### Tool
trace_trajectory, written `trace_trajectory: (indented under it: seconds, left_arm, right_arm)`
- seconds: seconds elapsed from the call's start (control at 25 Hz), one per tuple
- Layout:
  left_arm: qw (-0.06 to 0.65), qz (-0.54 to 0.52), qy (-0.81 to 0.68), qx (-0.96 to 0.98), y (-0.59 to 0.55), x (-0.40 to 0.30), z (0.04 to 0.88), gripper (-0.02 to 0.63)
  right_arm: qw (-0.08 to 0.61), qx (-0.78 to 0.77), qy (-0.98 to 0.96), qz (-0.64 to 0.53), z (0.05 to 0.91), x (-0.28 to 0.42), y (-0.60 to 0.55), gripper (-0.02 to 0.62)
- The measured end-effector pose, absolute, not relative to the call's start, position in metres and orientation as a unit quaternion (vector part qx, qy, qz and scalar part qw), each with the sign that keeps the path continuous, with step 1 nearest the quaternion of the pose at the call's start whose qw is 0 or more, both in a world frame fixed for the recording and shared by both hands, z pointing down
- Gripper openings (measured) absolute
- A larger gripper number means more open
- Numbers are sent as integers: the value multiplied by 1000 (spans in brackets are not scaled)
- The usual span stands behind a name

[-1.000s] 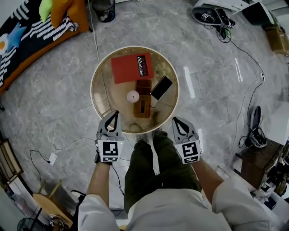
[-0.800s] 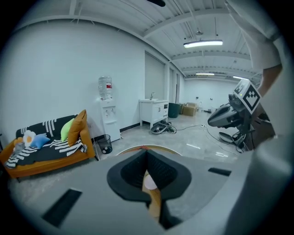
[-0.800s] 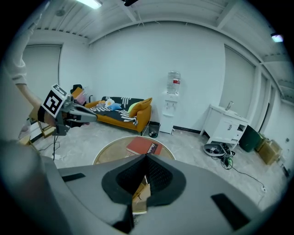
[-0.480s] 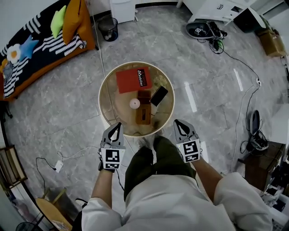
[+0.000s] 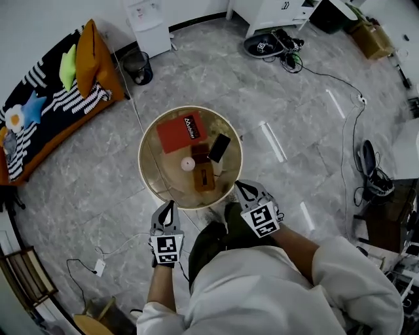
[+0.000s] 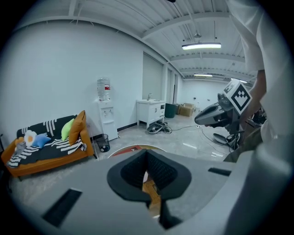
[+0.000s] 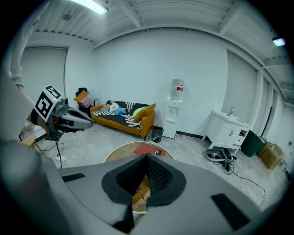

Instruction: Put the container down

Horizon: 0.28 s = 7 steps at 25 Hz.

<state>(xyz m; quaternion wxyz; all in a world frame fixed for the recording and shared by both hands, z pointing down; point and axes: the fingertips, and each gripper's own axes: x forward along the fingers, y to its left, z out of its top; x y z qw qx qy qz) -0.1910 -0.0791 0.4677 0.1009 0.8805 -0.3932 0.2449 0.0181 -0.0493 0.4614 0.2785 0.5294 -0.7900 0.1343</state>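
A brown open box, the container (image 5: 204, 177), stands on the round table (image 5: 152, 171) beside a small white round thing (image 5: 188, 163), a dark phone (image 5: 219, 147) and a red book (image 5: 178, 131). My left gripper (image 5: 169, 205) hangs shut and empty just off the table's near edge. My right gripper (image 5: 241, 186) is also shut and empty, at the table's near right rim. In the left gripper view the jaws (image 6: 147, 153) meet, with the box (image 6: 152, 193) showing below them. The right gripper view shows its jaws (image 7: 147, 159) together over the box (image 7: 139, 194).
An orange sofa with cushions (image 5: 55, 108), a black bin (image 5: 136, 66) and a water dispenser (image 5: 148, 19) stand at the far left. Cables (image 5: 340, 85) cross the grey floor at right. The person's legs (image 5: 216, 239) are between the grippers.
The view has pulled up and back, so the table looks smaller and farther. Both grippers have drawn back from the table's near edge, the left one more. Both stay shut.
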Motion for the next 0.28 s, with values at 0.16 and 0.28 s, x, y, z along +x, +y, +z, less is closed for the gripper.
trace_trajectory:
  seconds: [0.16, 0.28]
  left_arm:
    - [93, 246, -382, 886, -79, -179, 464, 6]
    - [86, 245, -374, 890, -87, -171, 462, 6]
  right_arm:
    - [274, 540, -784, 134, 458, 29, -47, 21]
    - [271, 553, -776, 135, 458, 39, -47, 21]
